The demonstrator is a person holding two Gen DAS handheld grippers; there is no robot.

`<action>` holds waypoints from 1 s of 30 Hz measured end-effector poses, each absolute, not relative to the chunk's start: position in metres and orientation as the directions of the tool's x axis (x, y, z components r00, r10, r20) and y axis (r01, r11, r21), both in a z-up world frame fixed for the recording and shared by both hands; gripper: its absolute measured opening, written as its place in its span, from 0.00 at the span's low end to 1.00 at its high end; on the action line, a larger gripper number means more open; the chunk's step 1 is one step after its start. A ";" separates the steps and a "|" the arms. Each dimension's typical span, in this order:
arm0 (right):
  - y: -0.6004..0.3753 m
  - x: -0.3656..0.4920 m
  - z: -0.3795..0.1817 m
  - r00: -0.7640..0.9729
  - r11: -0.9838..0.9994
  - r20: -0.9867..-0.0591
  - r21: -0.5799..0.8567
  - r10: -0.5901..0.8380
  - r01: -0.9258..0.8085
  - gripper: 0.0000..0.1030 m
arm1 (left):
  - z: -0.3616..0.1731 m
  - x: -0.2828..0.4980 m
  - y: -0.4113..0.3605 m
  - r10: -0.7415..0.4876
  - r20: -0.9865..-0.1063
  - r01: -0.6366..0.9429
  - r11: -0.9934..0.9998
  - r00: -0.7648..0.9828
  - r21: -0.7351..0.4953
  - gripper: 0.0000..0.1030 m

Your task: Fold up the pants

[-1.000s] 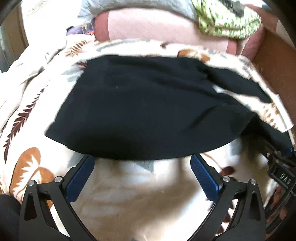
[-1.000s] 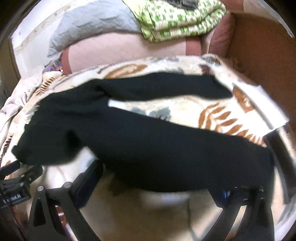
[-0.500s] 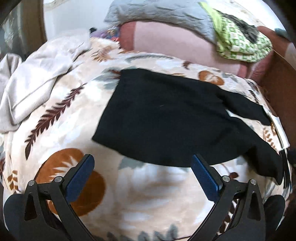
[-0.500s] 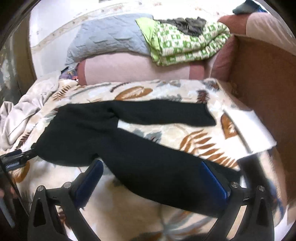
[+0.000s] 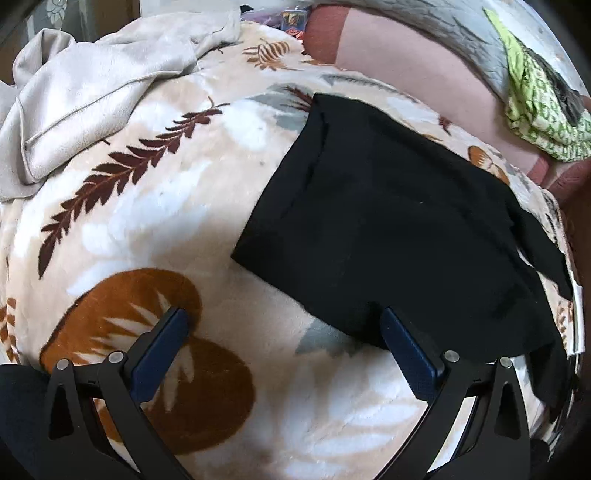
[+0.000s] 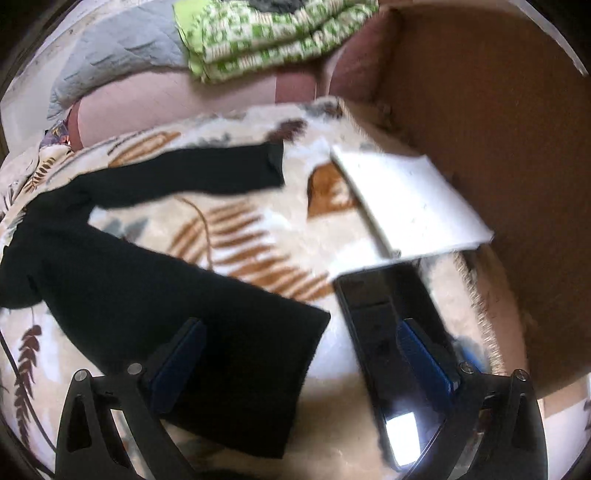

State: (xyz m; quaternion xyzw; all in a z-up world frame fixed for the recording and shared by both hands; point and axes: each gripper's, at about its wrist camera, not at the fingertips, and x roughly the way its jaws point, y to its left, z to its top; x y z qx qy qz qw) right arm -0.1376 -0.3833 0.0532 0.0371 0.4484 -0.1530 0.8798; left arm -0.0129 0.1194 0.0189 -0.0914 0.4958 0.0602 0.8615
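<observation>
The black pants [image 5: 388,229] lie spread, legs apart, on the leaf-print blanket [image 5: 147,221], both the left gripper [image 5: 282,343] and right gripper [image 6: 299,354] spread and empty; folding appears unstarted, next requiring a hem or waistband grasp.

A home bedroom: plush cream blanket with brown fern-leaf print [image 5: 155,206], folded green-and-white checked quilt [image 6: 266,33], grey quilted pillow [image 6: 118,55], brown wooden bed frame [image 6: 480,122].
</observation>
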 end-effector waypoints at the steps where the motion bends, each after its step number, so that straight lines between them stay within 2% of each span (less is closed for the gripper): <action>1: -0.386 -0.136 0.046 0.544 0.952 -0.808 -0.064 -0.225 0.299 0.98 | 0.019 -0.012 0.117 0.025 -0.859 -0.192 0.978 0.511 -0.086 1.00; 2: -0.388 -0.134 0.041 0.538 0.954 -0.816 -0.053 -0.211 0.294 0.92 | 0.019 -0.009 0.113 0.025 -0.856 -0.185 0.979 0.517 -0.083 1.00; 3: -0.390 -0.132 0.034 0.527 0.957 -0.828 -0.037 -0.191 0.289 0.80 | 0.017 -0.005 0.111 0.023 -0.857 -0.180 0.980 0.515 -0.082 1.00; 4: -0.391 -0.131 0.032 0.532 0.957 -0.824 -0.040 -0.195 0.288 0.77 | 0.016 -0.002 0.108 0.030 -0.858 -0.179 0.981 0.512 -0.073 1.00; 5: -0.389 -0.131 0.035 0.553 0.959 -0.808 -0.053 -0.204 0.277 0.57 | 0.015 0.002 0.105 0.037 -0.857 -0.175 0.983 0.515 -0.063 1.00; 6: -0.388 -0.128 0.036 0.551 0.963 -0.812 -0.048 -0.191 0.264 0.15 | 0.014 0.007 0.103 0.034 -0.853 -0.166 0.984 0.520 -0.061 1.00; 7: -0.388 -0.124 0.038 0.541 0.963 -0.819 -0.049 -0.191 0.264 0.10 | 0.014 0.011 0.100 0.024 -0.851 -0.152 0.986 0.524 -0.065 1.00; 9: -0.387 -0.117 0.044 0.555 0.963 -0.806 -0.066 -0.206 0.261 0.08 | 0.015 0.016 0.097 0.005 -0.846 -0.121 0.990 0.533 -0.071 0.95; 11: -0.385 -0.109 0.051 0.565 0.964 -0.795 -0.095 -0.224 0.248 0.08 | 0.018 0.016 0.092 0.020 -0.837 -0.096 0.995 0.547 -0.039 0.59; 12: -0.383 -0.103 0.056 0.578 0.964 -0.781 -0.112 -0.236 0.242 0.07 | 0.021 0.017 0.091 0.019 -0.836 -0.083 0.996 0.549 -0.032 0.52; 14: -0.383 -0.098 0.065 0.598 0.958 -0.755 -0.142 -0.268 0.250 0.07 | 0.025 0.019 0.093 0.002 -0.840 -0.066 0.997 0.542 -0.041 0.27; 15: -0.386 -0.094 0.072 0.609 0.951 -0.737 -0.159 -0.294 0.266 0.07 | 0.028 0.020 0.095 -0.004 -0.842 -0.065 0.997 0.540 -0.047 0.24; 21: -0.403 -0.065 0.081 0.620 0.925 -0.696 -0.189 -0.362 0.328 0.07 | 0.031 0.015 0.107 -0.053 -0.849 -0.044 0.995 0.526 -0.090 0.22; 26: -0.407 -0.032 0.039 0.538 0.924 -0.762 -0.214 -0.361 0.316 0.08 | 0.033 0.004 0.106 -0.046 -0.838 -0.056 0.994 0.544 -0.091 0.26; 27: -0.407 -0.032 0.036 0.532 0.924 -0.767 -0.213 -0.359 0.317 0.13 | 0.036 0.003 0.108 -0.047 -0.836 -0.059 0.994 0.547 -0.094 0.27; 28: -0.406 -0.035 0.036 0.537 0.924 -0.764 -0.207 -0.359 0.323 0.13 | 0.039 0.000 0.110 -0.049 -0.833 -0.058 0.994 0.551 -0.096 0.31; 29: -0.406 -0.039 0.039 0.549 0.924 -0.757 -0.195 -0.355 0.329 0.21 | 0.042 -0.001 0.110 -0.046 -0.830 -0.059 0.994 0.556 -0.094 0.37; 30: -0.405 -0.046 0.046 0.568 0.927 -0.749 -0.167 -0.341 0.336 0.40 | 0.045 -0.002 0.112 -0.034 -0.826 -0.066 0.994 0.562 -0.085 0.40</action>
